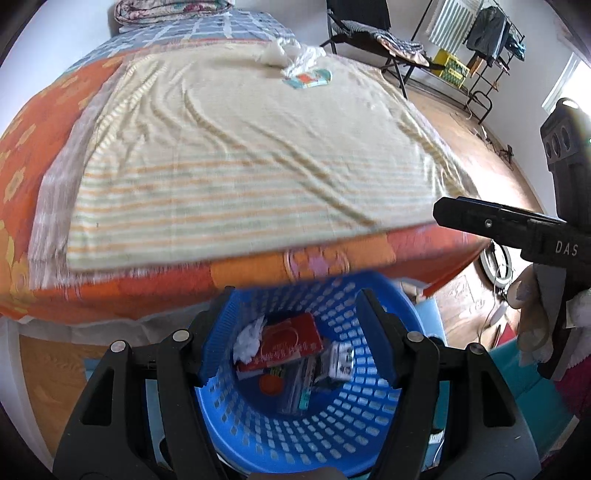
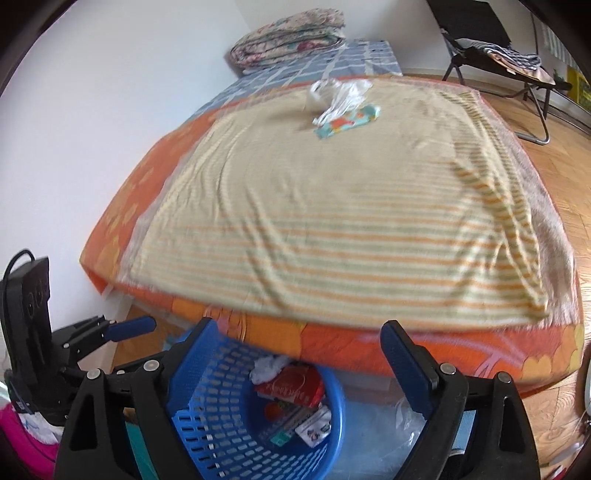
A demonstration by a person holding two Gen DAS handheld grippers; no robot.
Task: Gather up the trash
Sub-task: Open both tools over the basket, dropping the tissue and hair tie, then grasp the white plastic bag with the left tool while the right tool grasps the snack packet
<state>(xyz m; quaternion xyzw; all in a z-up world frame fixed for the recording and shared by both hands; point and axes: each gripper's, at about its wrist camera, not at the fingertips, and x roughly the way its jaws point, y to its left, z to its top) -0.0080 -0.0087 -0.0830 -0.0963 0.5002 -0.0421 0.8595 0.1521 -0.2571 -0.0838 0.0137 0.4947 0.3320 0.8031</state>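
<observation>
A blue mesh basket (image 1: 369, 435) (image 2: 207, 406) stands on the floor at the foot of the bed. Inside lie a red packet (image 1: 291, 343) (image 2: 291, 384), a crumpled white tissue (image 1: 249, 339) (image 2: 267, 365) and a small carton (image 1: 341, 360) (image 2: 314, 430). My left gripper (image 1: 297, 332) hovers open over the basket, nothing between its blue pads. My right gripper (image 2: 303, 358) is open just above the basket's rim, also with nothing in it. Far up the striped blanket (image 1: 240, 166) (image 2: 332, 221) lie a white plastic bag (image 1: 295, 55) (image 2: 340, 94) and a colourful wrapper (image 1: 308, 78) (image 2: 347, 120).
A folded quilt (image 1: 166, 9) (image 2: 288, 33) sits at the head of the bed. A folding chair (image 1: 369, 33) (image 2: 491, 48), a clothes rack (image 1: 491, 37) and a yellow crate (image 1: 450, 66) stand on the wooden floor to the right. A wall runs along the bed's left side.
</observation>
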